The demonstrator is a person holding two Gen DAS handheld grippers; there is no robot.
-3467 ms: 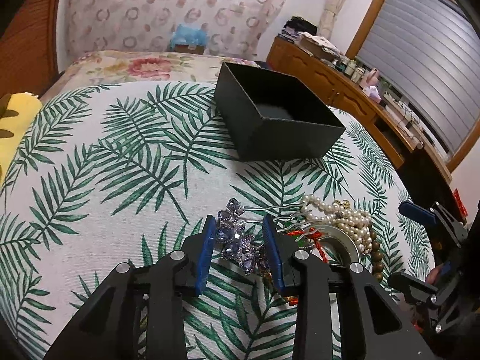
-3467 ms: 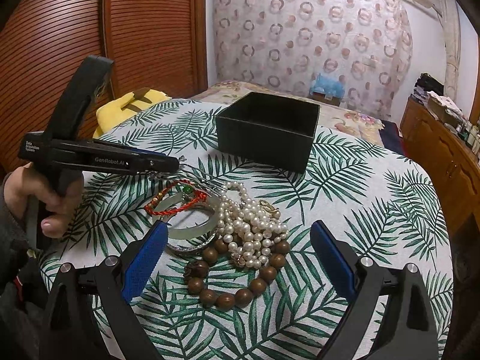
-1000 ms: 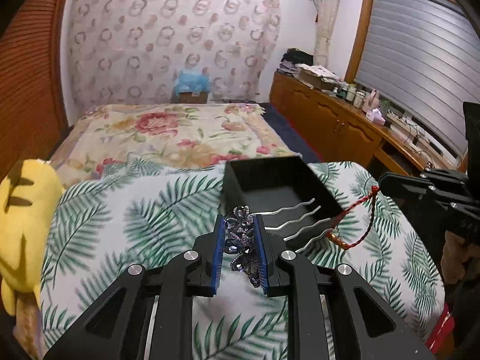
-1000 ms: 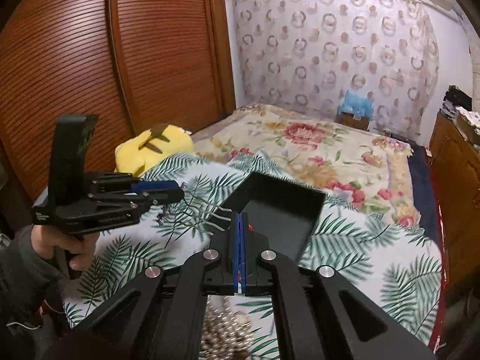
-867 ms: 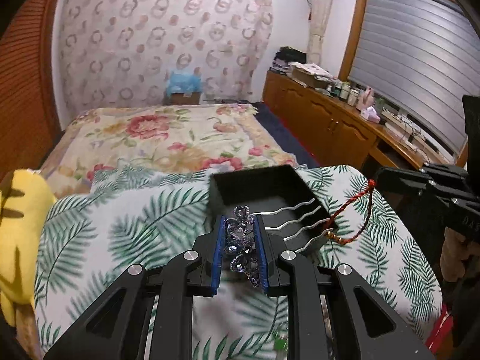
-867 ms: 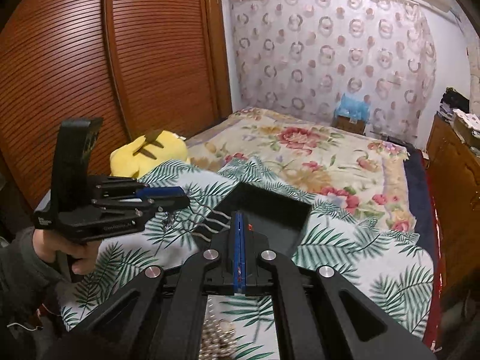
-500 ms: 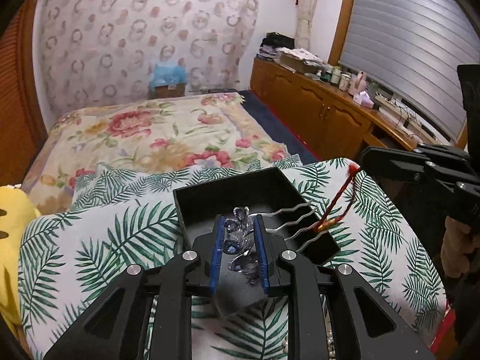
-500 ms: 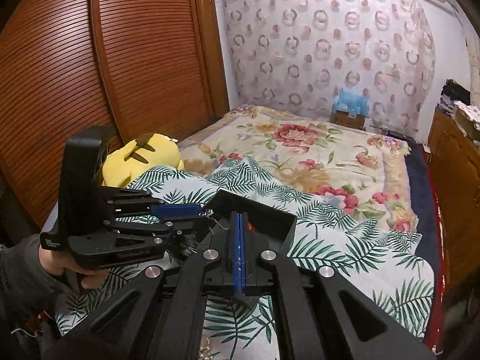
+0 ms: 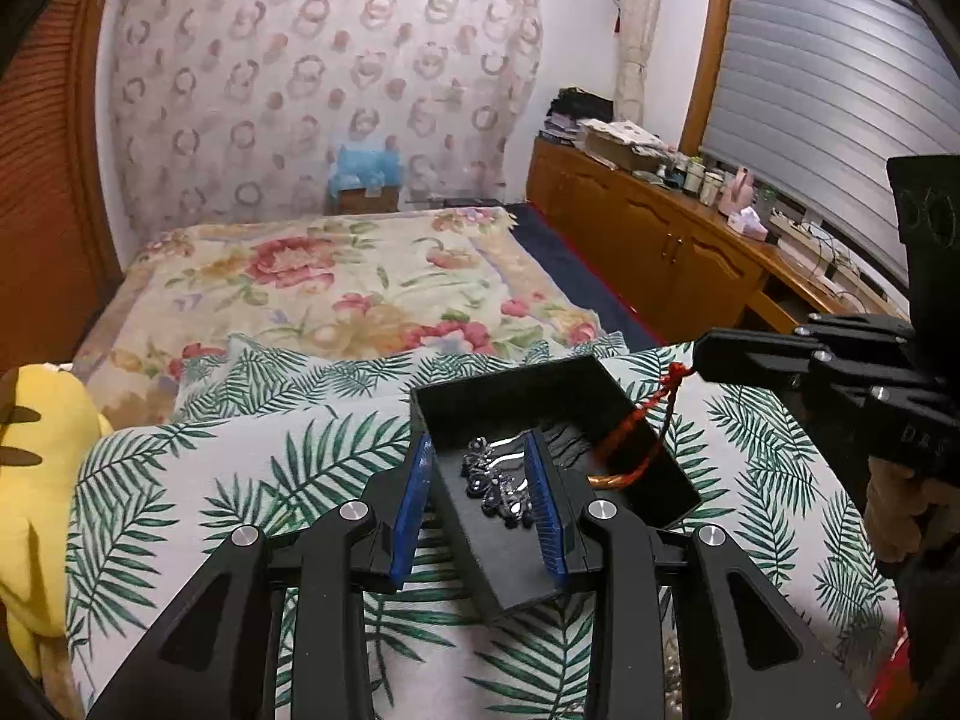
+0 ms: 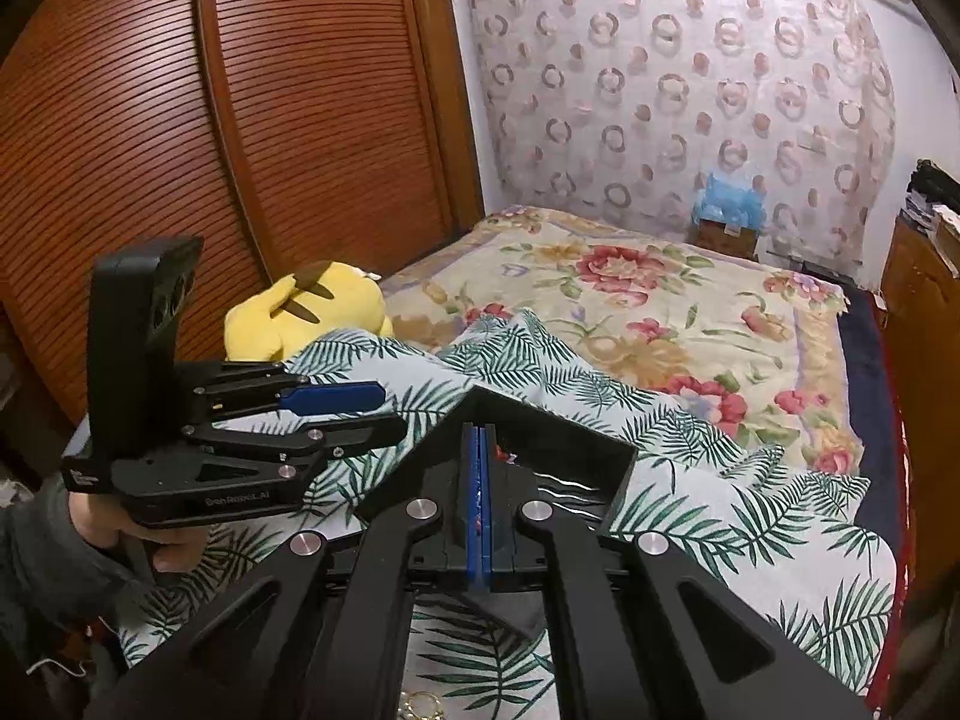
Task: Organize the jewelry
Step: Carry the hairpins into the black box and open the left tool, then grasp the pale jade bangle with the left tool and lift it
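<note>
The left hand-held gripper [image 9: 486, 504] hangs over the black box [image 9: 612, 387], its jaws opening, and the jewelled hair comb [image 9: 495, 483] lies between the blue pads on the box floor, no longer pinched as far as the left wrist view shows. The comb looks light and stiff, its crystal cluster knobbly and easy to chip, its wavy metal prongs thin and slippery. The cluster, taken across its width, is the surer place to hold; the prongs would likely slide out.

The right hand-held gripper [image 10: 478, 480] is clenched on the red cord bracelet [image 9: 639, 426], which dangles from the fingertips into the box (only a red fleck shows between the pads in its own view). The cord is limp and nearly weightless, so it will probably swing and may snag on the comb's prongs if dropped on top.

The box sits on a palm-leaf cloth [image 9: 240, 480] over the worktop, with the bed [image 9: 360, 276] beyond.
</note>
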